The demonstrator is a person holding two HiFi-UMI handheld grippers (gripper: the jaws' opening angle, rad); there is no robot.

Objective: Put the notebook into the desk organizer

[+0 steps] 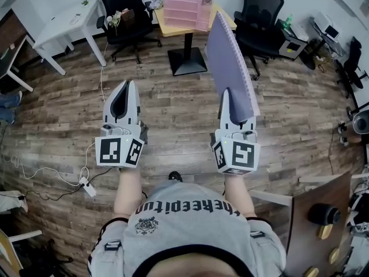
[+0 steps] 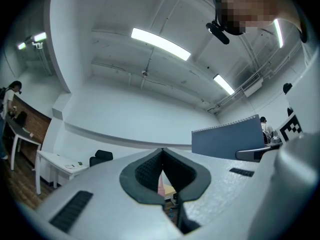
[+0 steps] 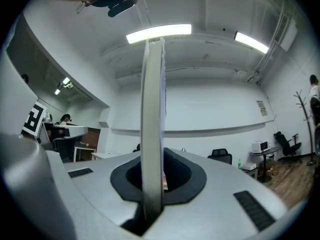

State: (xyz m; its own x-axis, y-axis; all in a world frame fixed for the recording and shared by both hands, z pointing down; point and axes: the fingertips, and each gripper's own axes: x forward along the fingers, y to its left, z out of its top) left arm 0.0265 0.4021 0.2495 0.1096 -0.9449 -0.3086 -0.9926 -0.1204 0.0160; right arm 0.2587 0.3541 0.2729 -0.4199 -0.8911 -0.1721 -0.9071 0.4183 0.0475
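Observation:
A purple spiral-bound notebook (image 1: 230,59) stands upright with its lower end clamped in my right gripper (image 1: 226,97), which is shut on it. In the right gripper view the notebook (image 3: 152,109) shows edge-on, rising from between the pads (image 3: 172,174). My left gripper (image 1: 129,85) is held level beside it, shut and empty. Its tips meet in the left gripper view (image 2: 162,150), where the notebook (image 2: 227,141) shows at the right. The pink desk organizer (image 1: 184,6) stands on a wooden table (image 1: 222,17) ahead, well beyond both grippers.
Black office chairs (image 1: 124,7) (image 1: 259,16) flank the table on its black pedestal (image 1: 187,59). A white desk (image 1: 66,25) stands at the far left. Cables and a power strip (image 1: 87,186) lie on the wood floor. A brown cabinet (image 1: 320,229) is at lower right.

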